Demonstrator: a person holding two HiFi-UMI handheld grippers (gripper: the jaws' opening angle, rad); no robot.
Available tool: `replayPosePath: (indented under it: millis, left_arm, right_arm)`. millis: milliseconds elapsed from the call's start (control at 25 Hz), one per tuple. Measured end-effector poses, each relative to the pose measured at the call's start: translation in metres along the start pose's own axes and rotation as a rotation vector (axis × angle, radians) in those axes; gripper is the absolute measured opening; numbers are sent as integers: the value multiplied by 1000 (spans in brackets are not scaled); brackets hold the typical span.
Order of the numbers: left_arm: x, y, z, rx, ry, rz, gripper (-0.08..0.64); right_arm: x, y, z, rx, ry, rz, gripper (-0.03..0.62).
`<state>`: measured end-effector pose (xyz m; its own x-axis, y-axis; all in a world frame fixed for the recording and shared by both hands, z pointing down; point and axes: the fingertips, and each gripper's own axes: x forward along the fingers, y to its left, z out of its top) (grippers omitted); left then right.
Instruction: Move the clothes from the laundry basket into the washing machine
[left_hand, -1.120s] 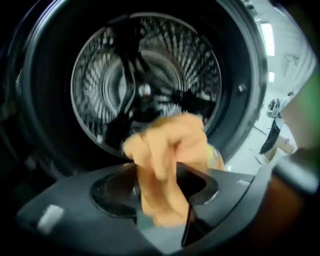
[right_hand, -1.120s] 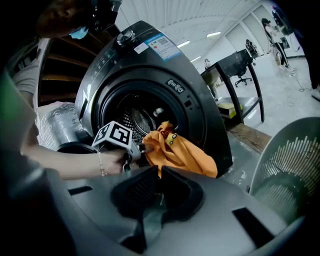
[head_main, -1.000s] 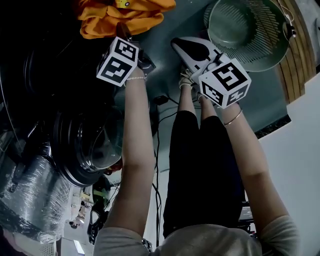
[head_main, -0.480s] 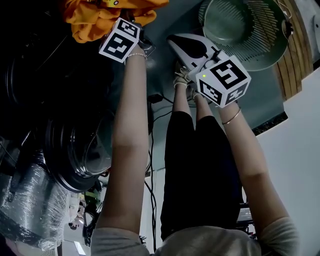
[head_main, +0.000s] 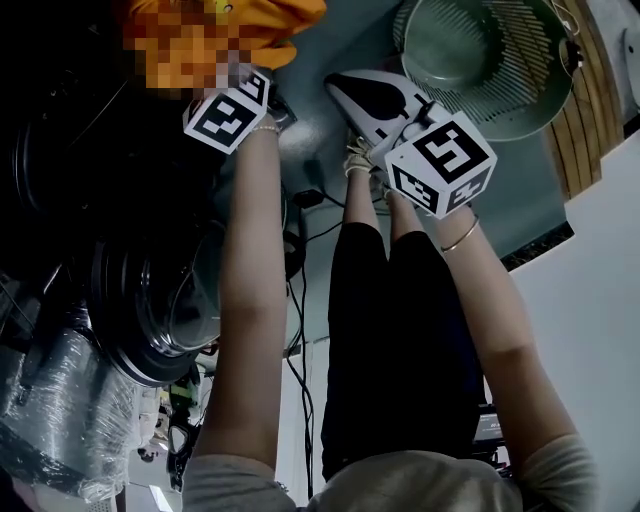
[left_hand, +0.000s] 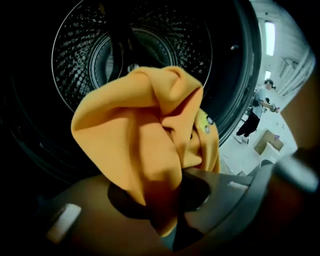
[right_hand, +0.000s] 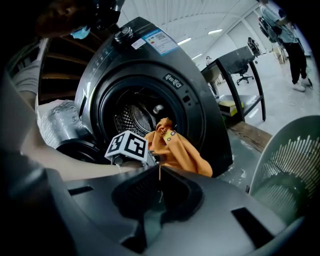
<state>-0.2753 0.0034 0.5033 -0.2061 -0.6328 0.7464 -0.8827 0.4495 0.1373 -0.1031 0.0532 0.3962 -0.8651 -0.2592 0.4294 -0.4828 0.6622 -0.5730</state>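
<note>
The left gripper (left_hand: 170, 200) has just been closing; its 2 jaws now pinch the crumpled orange cloth garment (left_hand: 145, 145). The garment hangs at the round mouth of the black front-loading washing machine (right_hand: 165, 75), before the perforated steel drum (left_hand: 150, 35), with the dark door rim ringing it. The round glass door (head_main: 165, 300) is swung wide, clear of the opening. The right gripper (right_hand: 159, 172) is clenched on nothing, near the grey-green slatted plastic laundry basket (head_main: 500, 60). Both sit on a dark grey floor (head_main: 330, 150), with a bright hall beyond.
</note>
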Motion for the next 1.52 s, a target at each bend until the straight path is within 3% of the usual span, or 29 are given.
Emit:
replayPosePath:
  millis: [120, 360, 520, 800, 1000, 1040, 1240, 1400, 1520]
  left_arm:
    - [-19, -5, 27, 39, -76, -56, 81]
    - [-36, 6, 82, -50, -244, -107, 77]
    - [-45, -3, 127, 12, -373, -134, 75]
    - [-23, -2, 175, 95, -482, -113, 77]
    - [12, 7, 155, 140, -382, -31, 87]
    - [14, 7, 151, 125, -359, -35, 99]
    - [-6, 7, 139, 19, -302, -84, 286]
    - [-40, 8, 108, -32, -297, -94, 302]
    - [-47, -10, 67, -60, -224, -131, 336]
  right_arm:
    - [0, -1, 7, -8, -13, 0, 15]
    - [4, -1, 20, -8, -33, 0, 15]
    - [5, -2, 25, -6, -46, 0, 14]
    - [8, 1, 16, 22, -50, -2, 14]
    - [9, 3, 13, 28, -51, 2, 14]
    - [9, 4, 13, 29, -52, 2, 14]
    - [8, 6, 13, 34, -54, -2, 15]
    - [4, 7, 12, 47, -57, -7, 14]
    - [2, 6, 10, 50, -56, -10, 14]
